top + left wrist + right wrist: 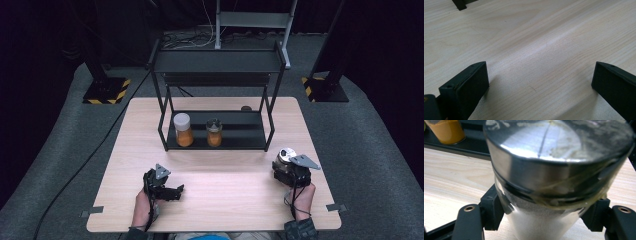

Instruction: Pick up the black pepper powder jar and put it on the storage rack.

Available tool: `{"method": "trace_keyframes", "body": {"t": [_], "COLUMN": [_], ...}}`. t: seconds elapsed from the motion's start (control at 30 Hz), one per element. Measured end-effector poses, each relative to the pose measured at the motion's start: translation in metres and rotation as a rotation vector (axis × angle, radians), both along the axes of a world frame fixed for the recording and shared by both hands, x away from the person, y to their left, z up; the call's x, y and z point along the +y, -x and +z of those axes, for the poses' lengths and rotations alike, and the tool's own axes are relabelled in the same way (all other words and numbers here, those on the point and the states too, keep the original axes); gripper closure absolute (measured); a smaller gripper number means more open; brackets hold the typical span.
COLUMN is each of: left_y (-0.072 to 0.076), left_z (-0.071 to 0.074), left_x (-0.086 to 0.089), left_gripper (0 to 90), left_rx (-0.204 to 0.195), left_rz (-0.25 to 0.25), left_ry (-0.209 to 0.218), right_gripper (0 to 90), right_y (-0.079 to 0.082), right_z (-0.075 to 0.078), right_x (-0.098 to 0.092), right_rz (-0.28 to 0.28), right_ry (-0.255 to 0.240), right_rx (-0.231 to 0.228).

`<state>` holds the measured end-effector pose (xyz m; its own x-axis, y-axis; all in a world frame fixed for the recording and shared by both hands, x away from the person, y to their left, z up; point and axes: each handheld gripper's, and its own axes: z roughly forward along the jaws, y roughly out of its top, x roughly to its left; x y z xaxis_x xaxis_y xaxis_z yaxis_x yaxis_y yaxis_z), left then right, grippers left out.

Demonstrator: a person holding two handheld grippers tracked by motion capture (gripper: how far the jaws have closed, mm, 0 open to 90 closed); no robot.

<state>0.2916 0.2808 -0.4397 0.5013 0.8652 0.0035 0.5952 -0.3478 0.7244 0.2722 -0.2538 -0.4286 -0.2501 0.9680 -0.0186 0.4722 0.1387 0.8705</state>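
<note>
**Jar clamped at the table's right edge**

A dark room with grey carpet surrounds a pale wooden table point(215, 200). At the table's far middle stands a black two-tier rack point(217, 100). On its lower shelf, side by side but apart, sit two jars of orange powder: one with a white lid point(183, 129) to the left, one with a dark lid point(214, 132) to the right.

The right gripper point(290, 170) sits near the table's right edge, in front of the rack's right leg. Its jaws are clamped on a glass jar point(544, 195) with a silver metal lid and white powder inside. In the right gripper view the black pads press the jar's glass body from both sides, just below the lid. In the high view the silver lid point(285, 154) shows just ahead of the grey plate on the gripper.

The left gripper point(172, 191) rests low over the table's near left part, well apart from the rack and the jar. In the left gripper view point(539, 82) its jaws stand wide apart, with bare wood between them.
</note>
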Motion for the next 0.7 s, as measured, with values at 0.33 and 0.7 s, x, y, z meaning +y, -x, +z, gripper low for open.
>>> {"method": "trace_keyframes", "body": {"t": [0.33, 0.7], "left_y": [0.0, 0.0], "left_z": [0.0, 0.0], "left_x": [0.0, 0.0], "left_gripper": [0.4, 0.4], "left_rx": [0.0, 0.001], "left_rz": [0.0, 0.0], "left_ry": [0.0, 0.0], "right_gripper": [30.5, 30.5], "right_y": [-0.006, -0.012], "right_z": [0.002, 0.004], "right_x": [0.009, 0.016], "right_rz": [0.03, 0.062], "right_ry": [0.005, 0.016], "right_rx": [-0.001, 0.007]}}
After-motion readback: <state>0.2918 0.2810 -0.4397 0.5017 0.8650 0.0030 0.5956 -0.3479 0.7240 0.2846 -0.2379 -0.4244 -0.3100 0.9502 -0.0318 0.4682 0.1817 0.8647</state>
